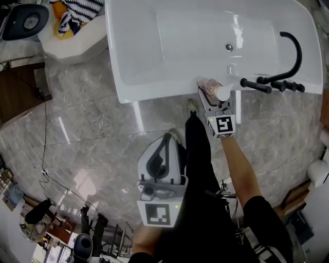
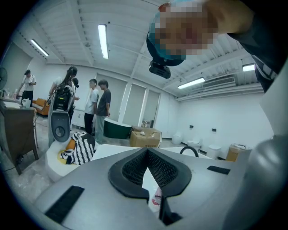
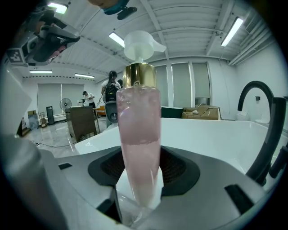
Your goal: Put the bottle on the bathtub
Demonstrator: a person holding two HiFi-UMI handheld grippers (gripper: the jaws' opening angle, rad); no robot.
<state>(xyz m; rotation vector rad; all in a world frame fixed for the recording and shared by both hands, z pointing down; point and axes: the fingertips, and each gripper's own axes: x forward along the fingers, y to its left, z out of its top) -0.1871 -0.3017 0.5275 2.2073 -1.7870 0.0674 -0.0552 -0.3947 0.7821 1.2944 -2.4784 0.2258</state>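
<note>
**Bottle held at the tub's near rim**

The right gripper [image 1: 209,98] is clamped on the bottle [image 1: 212,88], its jaws pressed against the lower part of the body from both sides. The bottle is clear with pink liquid, a gold collar and a white pump head. In the right gripper view it stands upright between the jaws, pump at the top. From the head view it sits over the near rim of the white bathtub [image 1: 133,61], just beside the black faucet [image 1: 290,56] and its handles on the right end of the tub. Whether the base touches the rim cannot be told.

The left gripper [image 1: 169,141] is well apart from the tub, low and close to the person's body over the marble floor [image 1: 77,118]. Its jaws meet at the tips, leaving only a thin wedge of gap, and nothing is between them.

A striped cloth [image 1: 77,15] lies on a white seat past the tub's left end. In the left gripper view, people stand far back in the room.
</note>
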